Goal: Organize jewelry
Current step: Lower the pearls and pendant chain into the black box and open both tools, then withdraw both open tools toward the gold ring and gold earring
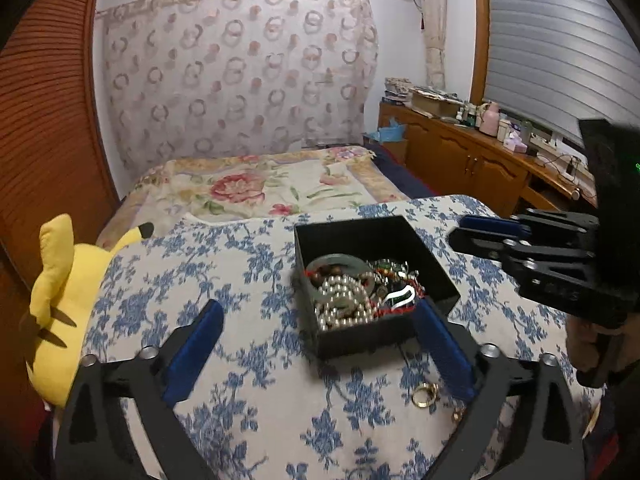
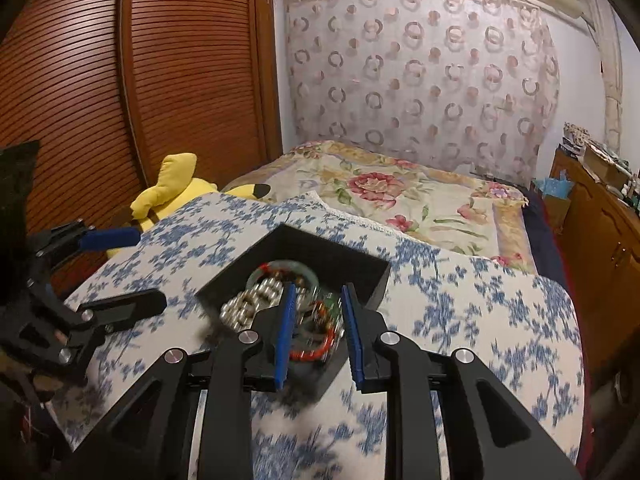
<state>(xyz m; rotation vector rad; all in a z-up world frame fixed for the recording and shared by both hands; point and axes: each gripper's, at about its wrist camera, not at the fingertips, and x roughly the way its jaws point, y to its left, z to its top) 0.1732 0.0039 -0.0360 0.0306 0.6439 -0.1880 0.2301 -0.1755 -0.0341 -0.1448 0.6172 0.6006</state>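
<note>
**Black jewelry box, nearly full, with two pieces left outside it**

An open black box [image 1: 376,280] sits near the middle of a tabletop [image 1: 240,400] covered in blue-and-white floral cloth. Inside lies a tangle: silver bead strands [image 1: 344,304], a grey bangle [image 1: 340,264], and red cord [image 2: 316,350]. Outside, just in front of the box, a gold ring [image 1: 425,394] and a second small gold piece [image 1: 458,414], partly hidden, lie on the cloth. They are probably still to be put away.

The left gripper [image 1: 320,328] hovers low at the box's near side, its blue-padded jaws spread wide and holding nothing. One pad overlaps the box's near corner; whether it touches cannot be told.

The right gripper [image 2: 318,308] is over the box contents, jaws parted with a narrow gap, nothing visibly pinched. It seems to be either dropping a piece in or reaching for one.

Beyond the tabletop is a yellow plush toy [image 1: 60,304] and a bed [image 1: 260,188] with a floral cover.
</note>
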